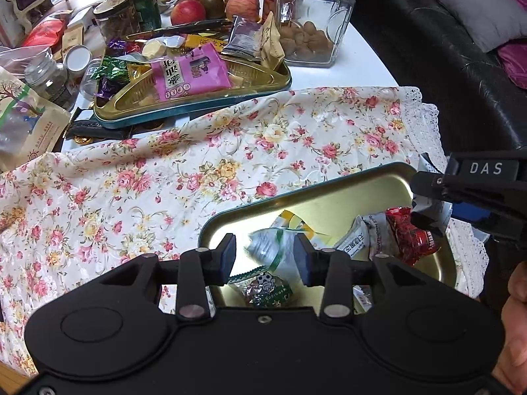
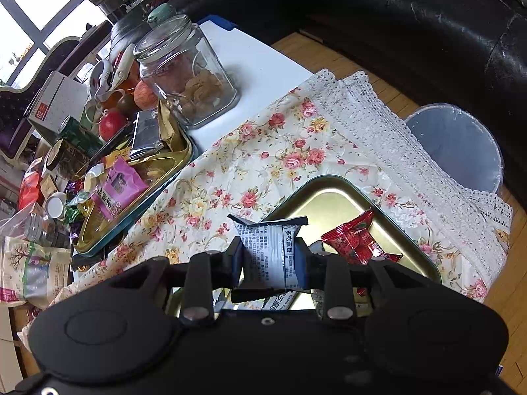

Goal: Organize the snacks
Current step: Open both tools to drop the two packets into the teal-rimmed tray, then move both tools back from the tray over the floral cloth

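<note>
A gold tray [image 1: 329, 197] [image 2: 332, 200] lies on the floral cloth and holds several wrapped snacks. Among them are a red candy [image 1: 408, 237] [image 2: 359, 240], a white hawthorn strip packet [image 1: 362, 233] and a green panda-print sweet [image 1: 266, 289]. My left gripper [image 1: 265, 253] hangs over the tray with its jaws apart. A blurred white-and-green packet [image 1: 270, 247] lies loose between and below its fingers. My right gripper [image 2: 270, 256] [image 1: 425, 204] is shut on a white printed packet with black ends [image 2: 268, 250], held above the tray's near side.
A teal-rimmed gold tray [image 1: 197, 112] [image 2: 131, 227] piled with snacks sits at the back left. Around it stand a glass jar of biscuits [image 1: 313, 16] [image 2: 187, 72], apples [image 1: 187, 11], cans and bags. A black sofa [image 2: 428, 33] and a lined bin [image 2: 461, 151] lie to the right.
</note>
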`<state>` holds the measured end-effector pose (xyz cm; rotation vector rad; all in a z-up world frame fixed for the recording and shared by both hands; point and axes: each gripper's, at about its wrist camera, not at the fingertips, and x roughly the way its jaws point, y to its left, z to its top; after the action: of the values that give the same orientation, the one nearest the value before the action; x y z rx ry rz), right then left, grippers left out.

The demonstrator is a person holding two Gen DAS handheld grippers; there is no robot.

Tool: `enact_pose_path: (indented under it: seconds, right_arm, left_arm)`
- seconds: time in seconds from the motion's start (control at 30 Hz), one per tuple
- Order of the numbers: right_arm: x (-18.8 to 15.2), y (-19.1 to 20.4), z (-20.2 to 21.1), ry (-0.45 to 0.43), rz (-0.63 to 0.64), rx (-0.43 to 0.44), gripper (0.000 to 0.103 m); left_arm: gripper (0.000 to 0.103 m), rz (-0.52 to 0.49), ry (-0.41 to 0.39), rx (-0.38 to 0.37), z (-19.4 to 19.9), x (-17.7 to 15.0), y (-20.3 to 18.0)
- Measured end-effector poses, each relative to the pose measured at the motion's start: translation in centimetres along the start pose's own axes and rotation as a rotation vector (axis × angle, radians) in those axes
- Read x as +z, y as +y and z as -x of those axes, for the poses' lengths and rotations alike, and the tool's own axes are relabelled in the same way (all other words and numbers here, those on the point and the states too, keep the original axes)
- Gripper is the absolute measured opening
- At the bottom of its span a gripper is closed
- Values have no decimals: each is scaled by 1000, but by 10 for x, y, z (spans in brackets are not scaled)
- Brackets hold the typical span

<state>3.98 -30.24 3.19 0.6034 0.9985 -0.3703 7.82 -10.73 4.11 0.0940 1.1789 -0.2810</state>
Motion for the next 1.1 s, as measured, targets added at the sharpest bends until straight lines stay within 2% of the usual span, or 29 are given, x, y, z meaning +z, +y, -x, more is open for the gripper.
enact_pose_path:
  seconds: [0.33, 0.53, 1.1]
  right_arm:
    - [6, -5, 8, -28, -28, 27, 34]
    - [12, -3, 10, -67, -30, 34, 38]
    - [6, 5, 2, -16, 13, 5, 45]
  left_arm:
    - [49, 19, 8, 51, -3, 2, 9]
    - [49, 21, 5, 47, -1, 1, 11]
    - [49, 26, 15, 60, 0, 2, 19]
